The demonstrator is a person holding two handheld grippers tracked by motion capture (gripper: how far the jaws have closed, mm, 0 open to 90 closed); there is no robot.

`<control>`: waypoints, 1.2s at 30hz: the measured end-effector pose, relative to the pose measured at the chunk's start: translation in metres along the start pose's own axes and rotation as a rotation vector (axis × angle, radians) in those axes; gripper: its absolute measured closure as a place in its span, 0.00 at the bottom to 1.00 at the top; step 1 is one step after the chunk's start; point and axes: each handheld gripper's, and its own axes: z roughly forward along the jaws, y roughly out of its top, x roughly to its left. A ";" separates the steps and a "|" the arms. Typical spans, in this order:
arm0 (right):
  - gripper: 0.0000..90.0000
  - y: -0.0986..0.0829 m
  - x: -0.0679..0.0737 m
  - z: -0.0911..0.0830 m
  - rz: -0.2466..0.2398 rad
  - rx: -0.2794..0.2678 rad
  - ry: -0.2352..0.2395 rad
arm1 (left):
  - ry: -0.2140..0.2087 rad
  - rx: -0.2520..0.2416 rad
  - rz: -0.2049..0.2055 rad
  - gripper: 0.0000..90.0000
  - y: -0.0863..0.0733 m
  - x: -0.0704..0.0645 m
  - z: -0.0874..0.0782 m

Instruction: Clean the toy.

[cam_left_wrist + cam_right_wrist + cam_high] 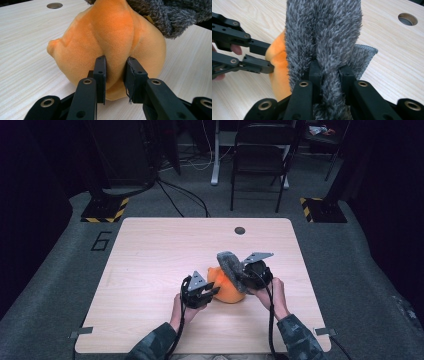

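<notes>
Orange plush toy [110,47] lies on the wooden worktop [150,250], on the person's side of its round hole [240,230]. Left claw [115,75] pinches a fold of the plush. Right claw [329,72] pinches a fuzzy grey cloth [324,32] draped over the toy's far side.

Place: a lab or studio set up for recording.
Table [150,250]: pale wood, alone in the middle, with a cable hole [240,230].
Floor: grey carpet [60,270], marked with a taped "6" [101,241].
Stands: bases with yellow-black hazard tape [105,210] at both far corners.
Cables [182,195]: loose across the floor.
Chair [260,155]: black, folding, behind the table.
Surround: dark.
</notes>
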 end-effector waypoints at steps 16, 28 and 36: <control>0.86 -0.017 -0.027 0.013 0.083 0.078 -0.026 | -0.001 -0.002 0.001 0.80 0.001 0.000 0.000; 0.86 -0.039 -0.043 0.035 0.127 0.186 -0.069 | -0.002 -0.008 -0.007 0.80 0.001 0.000 0.000; 0.86 -0.047 -0.048 0.050 0.142 0.252 -0.084 | -0.001 -0.010 -0.010 0.80 0.000 0.002 0.000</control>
